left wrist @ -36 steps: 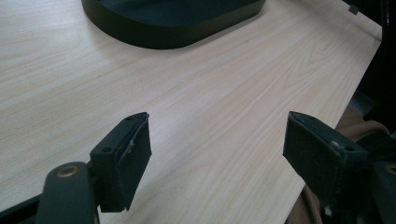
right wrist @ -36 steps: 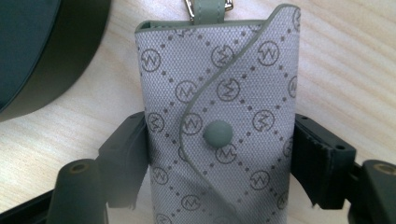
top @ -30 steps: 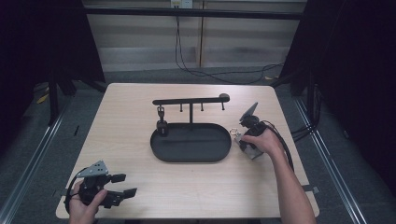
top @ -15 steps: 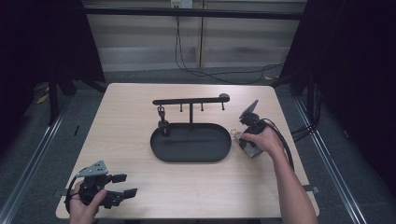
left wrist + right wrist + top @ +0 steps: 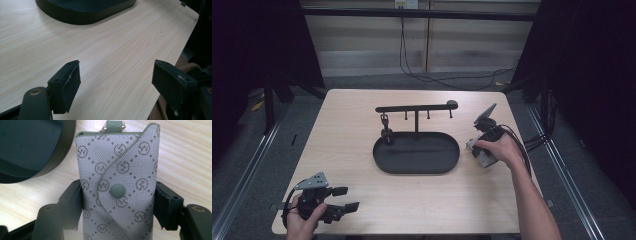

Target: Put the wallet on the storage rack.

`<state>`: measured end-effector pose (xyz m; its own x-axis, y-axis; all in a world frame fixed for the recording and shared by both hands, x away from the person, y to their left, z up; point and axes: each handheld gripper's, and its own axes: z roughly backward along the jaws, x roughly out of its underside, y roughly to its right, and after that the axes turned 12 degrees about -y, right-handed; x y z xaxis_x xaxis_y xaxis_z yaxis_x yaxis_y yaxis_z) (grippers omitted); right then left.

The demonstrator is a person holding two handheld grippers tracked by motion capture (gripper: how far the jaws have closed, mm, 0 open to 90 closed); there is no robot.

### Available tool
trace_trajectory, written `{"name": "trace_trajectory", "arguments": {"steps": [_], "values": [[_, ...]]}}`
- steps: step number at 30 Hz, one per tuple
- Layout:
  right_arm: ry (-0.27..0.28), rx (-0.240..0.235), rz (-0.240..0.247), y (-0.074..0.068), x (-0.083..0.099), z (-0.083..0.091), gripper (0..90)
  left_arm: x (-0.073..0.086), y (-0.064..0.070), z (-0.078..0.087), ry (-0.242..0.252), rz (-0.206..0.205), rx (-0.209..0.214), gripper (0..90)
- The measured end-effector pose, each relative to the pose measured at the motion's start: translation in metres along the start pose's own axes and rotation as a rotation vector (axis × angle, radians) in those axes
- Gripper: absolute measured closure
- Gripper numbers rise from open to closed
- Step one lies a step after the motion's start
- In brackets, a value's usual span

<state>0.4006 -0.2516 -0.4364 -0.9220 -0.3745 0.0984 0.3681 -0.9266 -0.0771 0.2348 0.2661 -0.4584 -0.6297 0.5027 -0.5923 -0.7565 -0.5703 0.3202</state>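
Worktop: pale wood carried a black oval tray with a hook stand behind it.
Change: almost none since a second ago; your right tool stayed at the tray's right end and your left hand kept still.
Pouch: your right tool's jaws clamped the grey patterned key pouch on both sides, beside the tray.
Meaning: the grasp looked settled, lift not begun.
Left tool: wide, holding nothing, near corner.
Obstacle: tray rim lay close to the pouch.
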Motion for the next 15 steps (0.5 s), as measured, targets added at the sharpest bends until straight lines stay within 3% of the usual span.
{"name": "trace_trajectory", "arguments": {"steps": [9,15], "values": [[0.014,-0.015,-0.011,0.003,0.008,0.01,32.8,0.0,0.001,0.0,-0.002,-0.003,0.001,22.6],[0.031,0.008,-0.034,0.004,0.011,0.026,32.8,0.0,0.001,0.0,-0.001,-0.006,0.002,22.3]]}}
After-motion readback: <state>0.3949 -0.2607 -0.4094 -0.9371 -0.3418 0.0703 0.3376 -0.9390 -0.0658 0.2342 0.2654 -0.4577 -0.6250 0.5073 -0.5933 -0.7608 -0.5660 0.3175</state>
